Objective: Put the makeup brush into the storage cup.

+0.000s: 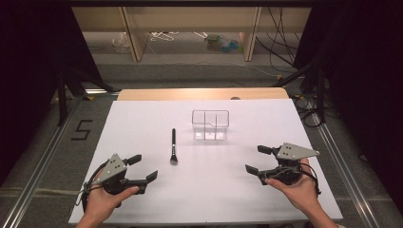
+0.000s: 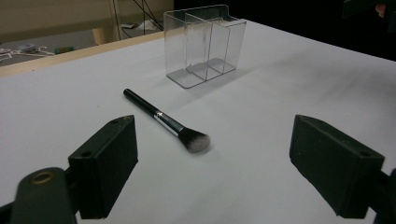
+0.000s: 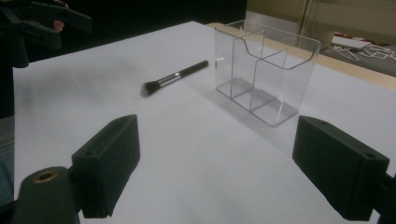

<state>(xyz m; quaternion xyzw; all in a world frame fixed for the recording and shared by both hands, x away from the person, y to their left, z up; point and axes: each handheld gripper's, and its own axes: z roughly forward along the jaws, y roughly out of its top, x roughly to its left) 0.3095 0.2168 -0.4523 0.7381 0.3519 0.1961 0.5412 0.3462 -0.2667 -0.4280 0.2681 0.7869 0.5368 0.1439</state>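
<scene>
Just ahead of the left gripper's spread, empty jaws lies the makeup brush.

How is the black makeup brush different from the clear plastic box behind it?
The makeup brush is black and opaque; the clear organizer box is see-through. The makeup brush lies flat on its side, while the clear organizer box stands upright. The makeup brush is a thin single stick with a bristle head; the clear organizer box is wide, with inner dividers forming empty compartments. Both rest on the white table, touched by neither gripper.
</scene>
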